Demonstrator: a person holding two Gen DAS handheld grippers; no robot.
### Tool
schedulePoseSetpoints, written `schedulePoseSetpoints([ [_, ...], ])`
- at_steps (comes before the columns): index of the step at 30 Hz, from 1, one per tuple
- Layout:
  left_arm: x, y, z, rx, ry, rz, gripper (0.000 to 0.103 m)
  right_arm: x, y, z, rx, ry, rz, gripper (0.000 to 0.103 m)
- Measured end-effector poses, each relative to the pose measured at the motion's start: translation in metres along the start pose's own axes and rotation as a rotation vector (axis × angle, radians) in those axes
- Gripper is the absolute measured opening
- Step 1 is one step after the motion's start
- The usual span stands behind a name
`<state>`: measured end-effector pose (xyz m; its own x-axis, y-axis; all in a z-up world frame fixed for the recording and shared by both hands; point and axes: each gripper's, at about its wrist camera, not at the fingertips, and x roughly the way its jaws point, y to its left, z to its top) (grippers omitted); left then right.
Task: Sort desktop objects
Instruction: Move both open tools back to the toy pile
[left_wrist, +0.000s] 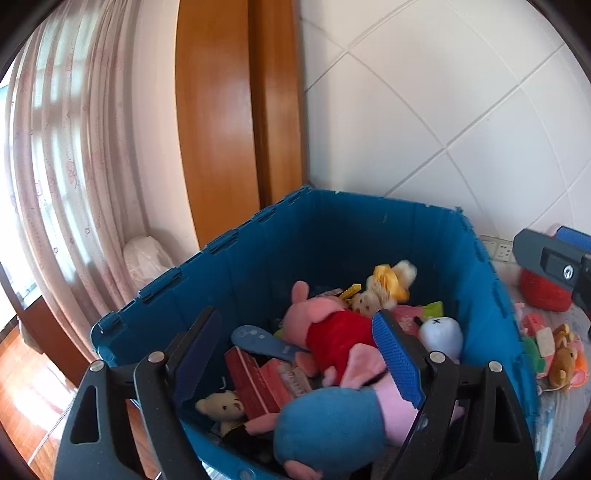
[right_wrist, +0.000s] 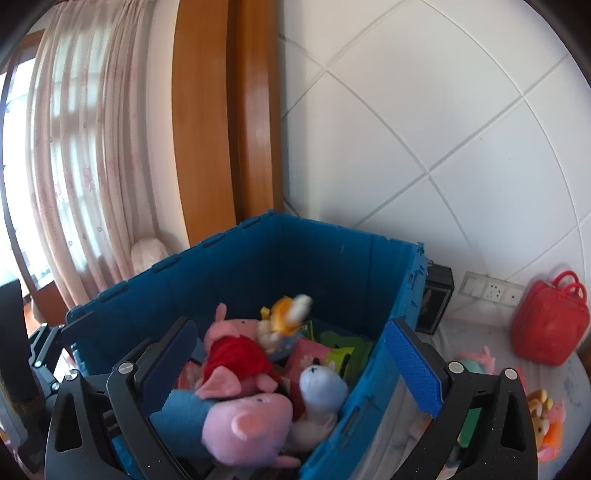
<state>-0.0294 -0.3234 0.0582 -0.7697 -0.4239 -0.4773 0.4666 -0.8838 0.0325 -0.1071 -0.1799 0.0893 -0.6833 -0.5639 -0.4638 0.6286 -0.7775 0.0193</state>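
A blue plastic crate (left_wrist: 325, 229) (right_wrist: 295, 258) holds several toys. A pink pig plush in a blue shirt (left_wrist: 332, 421) (right_wrist: 236, 424) lies on top at the near side, next to a pink pig plush in a red dress (left_wrist: 332, 332) (right_wrist: 236, 358). A pale blue round plush (left_wrist: 441, 336) (right_wrist: 321, 384), a small blurred yellow-and-white plush (left_wrist: 391, 284) (right_wrist: 288, 314) and a small beige bear (left_wrist: 221, 406) are also inside. My left gripper (left_wrist: 299, 354) is open above the crate, holding nothing. My right gripper (right_wrist: 291, 365) is open, one finger over the crate, the other outside its right wall.
Right of the crate, the table carries a red bag (right_wrist: 550, 325) (left_wrist: 543, 291), small plush toys (left_wrist: 561, 362) (right_wrist: 543, 417) and a black box (right_wrist: 436, 302). A wall socket strip (right_wrist: 491, 288), white tiled wall, wooden door frame (left_wrist: 229, 110) and curtain (left_wrist: 74, 147) surround it.
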Motion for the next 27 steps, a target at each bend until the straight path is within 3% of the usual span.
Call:
schedulePoseSetpoints([
  [7, -0.04, -0.032, -0.003, 0.006, -0.077, -0.118, 0.084, -0.051, -0.031, -0.027, 0.035, -0.037, -0.044, 0.103],
  [15, -0.082, -0.112, -0.006, 0.04, -0.137, -0.262, 0.084, -0.123, -0.111, -0.073, 0.094, -0.055, -0.218, 0.103],
  [21, -0.086, -0.197, -0.019, 0.122, -0.107, -0.371, 0.084, -0.159, -0.189, -0.111, 0.16, -0.002, -0.354, 0.103],
  [27, -0.056, -0.277, -0.052, 0.194, 0.007, -0.437, 0.084, -0.178, -0.278, -0.156, 0.237, 0.089, -0.453, 0.103],
])
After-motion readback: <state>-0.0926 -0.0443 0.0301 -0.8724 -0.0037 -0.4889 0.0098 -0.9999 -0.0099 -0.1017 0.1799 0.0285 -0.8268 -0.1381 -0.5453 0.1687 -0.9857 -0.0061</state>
